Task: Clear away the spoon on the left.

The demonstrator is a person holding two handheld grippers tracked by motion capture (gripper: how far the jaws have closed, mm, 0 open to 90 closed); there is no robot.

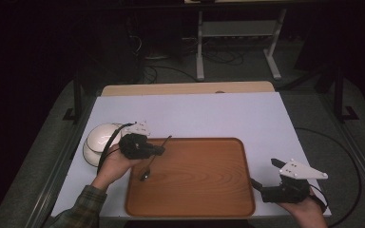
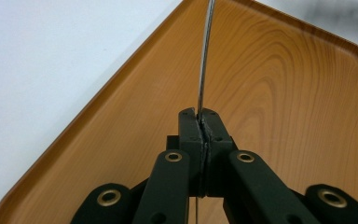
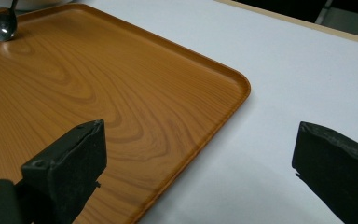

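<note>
Surface (image 1: 195, 114): white sheet over a wooden top, pale wood strip showing along the far edge
Tray (image 1: 204, 190): brown wood-grain, rounded corners, lying flat on the near half of the surface
Bowl (image 1: 99, 138): white, upside down on the surface, just beside the tray's left edge
Spoon (image 1: 147, 172): metal; its bowl end touches the tray near the left side, its handle slants up and away
Left gripper (image 2: 199, 116): over the tray's left part, fingers (image 2: 189, 128) closed tight on the spoon handle partway along it
Right gripper (image 3: 198, 158): low by the tray's near right corner, fingers (image 3: 72, 156) spread wide apart with nothing between them; one hangs over the tray, the other over the white sheet
</note>
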